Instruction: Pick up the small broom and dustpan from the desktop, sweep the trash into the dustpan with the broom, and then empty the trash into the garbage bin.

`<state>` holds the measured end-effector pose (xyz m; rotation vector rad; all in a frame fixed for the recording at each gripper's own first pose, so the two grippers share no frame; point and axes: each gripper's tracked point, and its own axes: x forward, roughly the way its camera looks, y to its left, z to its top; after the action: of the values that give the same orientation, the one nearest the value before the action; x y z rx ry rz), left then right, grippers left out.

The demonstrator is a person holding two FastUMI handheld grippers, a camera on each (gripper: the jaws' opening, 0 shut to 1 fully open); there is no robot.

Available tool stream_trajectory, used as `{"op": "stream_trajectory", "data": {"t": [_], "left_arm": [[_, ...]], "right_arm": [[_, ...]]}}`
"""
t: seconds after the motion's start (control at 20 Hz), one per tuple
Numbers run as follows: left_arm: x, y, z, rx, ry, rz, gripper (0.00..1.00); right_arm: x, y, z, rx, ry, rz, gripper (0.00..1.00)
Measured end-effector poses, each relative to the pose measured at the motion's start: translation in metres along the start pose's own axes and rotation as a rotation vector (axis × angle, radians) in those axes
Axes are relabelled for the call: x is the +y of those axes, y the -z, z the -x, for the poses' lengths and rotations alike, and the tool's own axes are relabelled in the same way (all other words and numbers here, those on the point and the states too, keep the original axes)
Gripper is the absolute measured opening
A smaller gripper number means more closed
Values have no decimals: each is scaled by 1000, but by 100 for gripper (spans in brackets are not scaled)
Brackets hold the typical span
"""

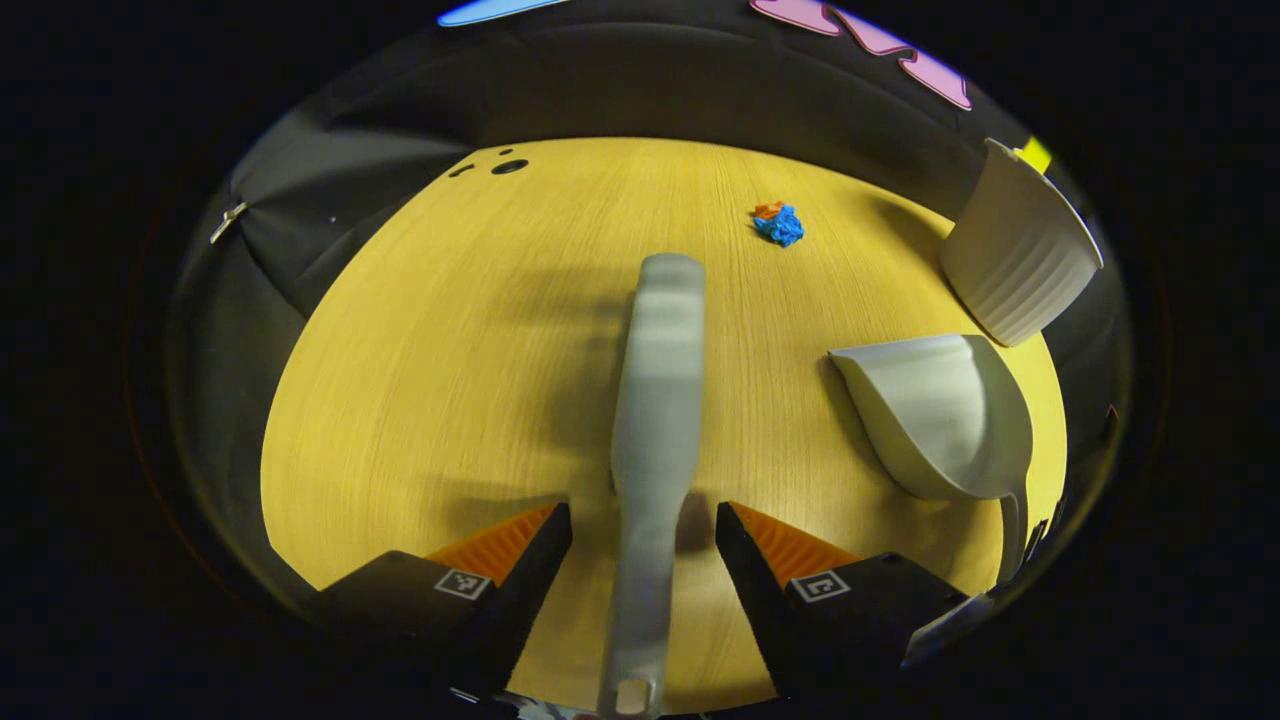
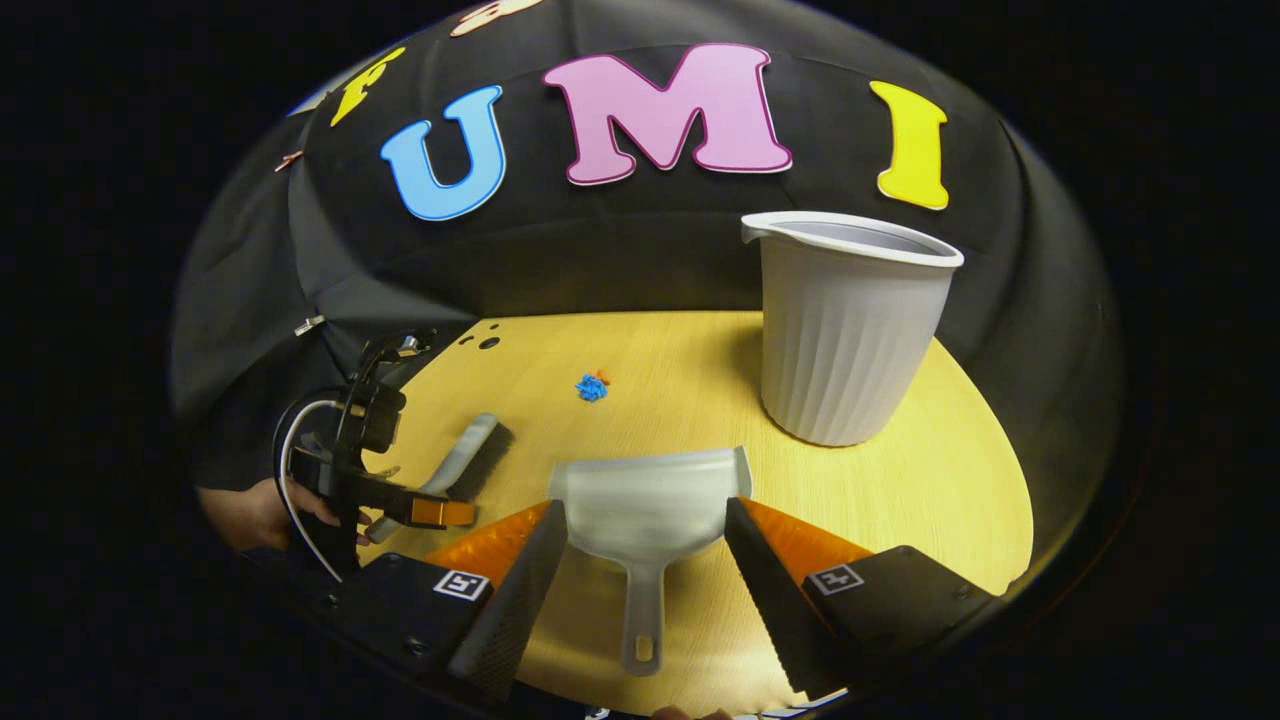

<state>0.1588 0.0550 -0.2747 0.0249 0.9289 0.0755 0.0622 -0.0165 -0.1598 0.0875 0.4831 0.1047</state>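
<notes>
Left gripper (image 1: 644, 520): jaws wide open, straddling the broom (image 1: 655, 420) handle, gaps visible on both sides, no contact. Broom lies flat on the desk (image 1: 420, 380), handle toward the gripper, head pointing away toward the trash. In the right gripper view the same broom (image 2: 462, 458) shows dark bristles on its far side, with the left gripper (image 2: 400, 500) just at the handle end and a hand (image 2: 262, 512) behind it.

Right gripper (image 2: 640, 540): also wide open, fingers either side of the dustpan (image 2: 648, 500), roughly level with where the scoop narrows to the handle. Not touching as far as I can see. Dustpan sits on the desk, handle toward the gripper, mouth facing away.

Trash (image 1: 780, 223): small blue-and-orange crumpled wad, on the desk, well apart from broom and dustpan, further back toward the wall. Same wad in the right gripper view (image 2: 592, 386).

Bin (image 2: 845, 325): pale ribbed bin, upright, on the desk right of the dustpan, near the back edge. In the left gripper view the bin (image 1: 1020, 250) sits just beyond the dustpan (image 1: 945, 415).
</notes>
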Motion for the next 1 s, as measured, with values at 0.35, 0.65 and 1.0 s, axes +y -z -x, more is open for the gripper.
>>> {"op": "stream_trajectory", "data": {"t": [0.35,0.65,1.0], "left_arm": [[3,-6,-10,-35,-34,-45,47],[6,-11,-5,-110,-62,-52,29],[6,-39,34,-232,-12,-8,25]], "right_arm": [[3,9,-2,39,-13,17,99],[11,41,-9,171,-55,29,100],[-1,80,-19,313,-29,2,99]]}}
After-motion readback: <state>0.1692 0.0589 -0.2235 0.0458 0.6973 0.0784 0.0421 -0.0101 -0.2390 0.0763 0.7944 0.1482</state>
